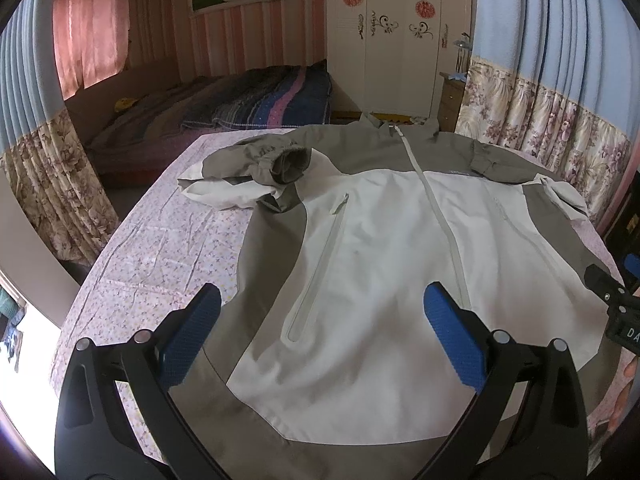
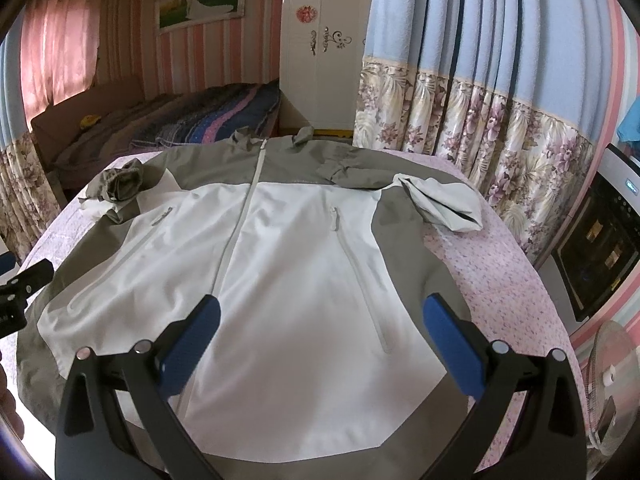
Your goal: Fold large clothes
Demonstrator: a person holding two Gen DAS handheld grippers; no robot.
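1. White and grey-brown, the jacket (image 1: 380, 248) is lying flat, front side up and zipped, on the pink flowered sheet (image 1: 160, 248) that is covering a table.
2. Its zipper (image 2: 240, 224) is running up the middle to the collar at the far edge.
3. One sleeve (image 1: 248, 168) is lying bunched up, with its dark cuff curling open. The other sleeve (image 2: 440, 204) is lying folded in a lump on the far right of the sheet.
4. The bottom hem is hiding behind the gripper arms in both views, so I cannot tell how it is lying.
5. The left gripper (image 1: 322, 336) is hanging over the near left part of the jacket. Its blue pads (image 1: 188, 340) are sitting wide apart and pinching nothing.
6. The right gripper (image 2: 322, 340) is hanging over the near right part. Its blue pads (image 2: 452, 348) are spread wide too, with nothing between them.
7. Each gripper is peeking into the side of the other view, cut off by the edge.
8. Behind the table, a bed (image 1: 256, 100) with a striped blanket is sitting by a white wardrobe (image 1: 400, 40).
9. Flowered curtains (image 2: 460, 112) are hanging to the right.
10. A dark machine (image 2: 600, 256) at the far right is too blurry to name.
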